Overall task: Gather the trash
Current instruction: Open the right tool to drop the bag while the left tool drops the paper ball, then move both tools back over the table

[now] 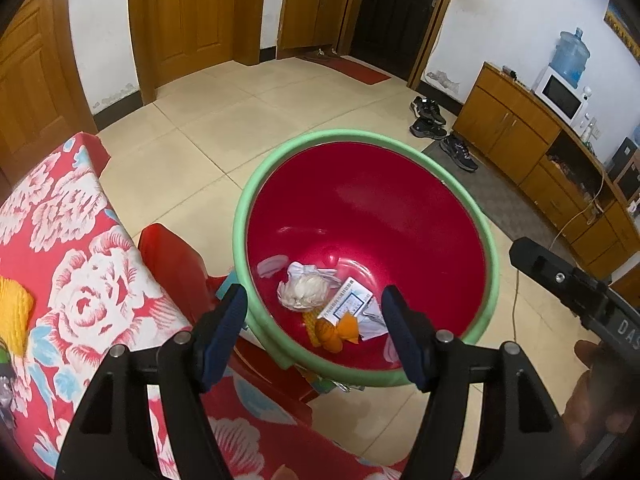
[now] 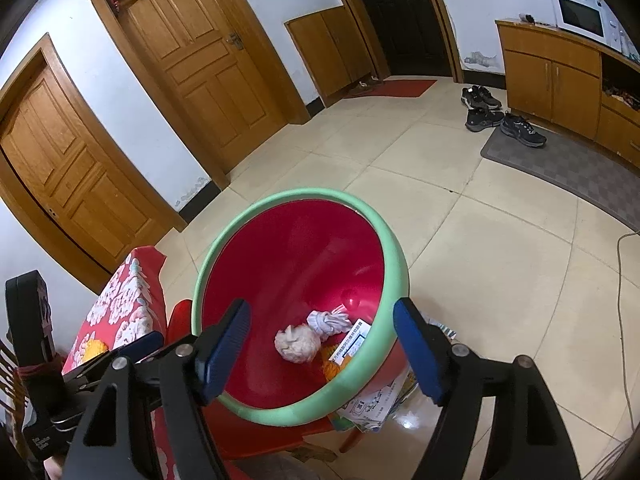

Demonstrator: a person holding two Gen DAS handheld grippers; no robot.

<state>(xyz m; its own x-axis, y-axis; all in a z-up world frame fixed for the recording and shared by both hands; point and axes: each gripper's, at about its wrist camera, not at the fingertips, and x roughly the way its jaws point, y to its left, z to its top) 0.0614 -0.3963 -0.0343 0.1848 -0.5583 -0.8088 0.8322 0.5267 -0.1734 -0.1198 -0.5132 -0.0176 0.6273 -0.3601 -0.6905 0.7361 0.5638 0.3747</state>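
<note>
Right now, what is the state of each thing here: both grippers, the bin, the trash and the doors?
Left gripper: open, nothing between its pads.
Right gripper: open, holding nothing.
Red plastic bin with green rim: uncovered, partly filled.
Crumpled white paper wad: lying on the bin's bottom.
Orange net bag: inside the bin.
Brown panelled wooden door: closed.

1. The left gripper (image 1: 314, 312) is black plastic – two angular arms, each with triangular cut-outs.
2. Its jaws carry dark blue pads (image 1: 226, 332) (flat, ribbed rectangles).
3. Round silver pivot pins sit on the arms.
4. The right gripper (image 2: 322, 334) has the same build – black arms, blue pads (image 2: 418, 350), silver pins.
5. Its black body bears white lettering.
</note>
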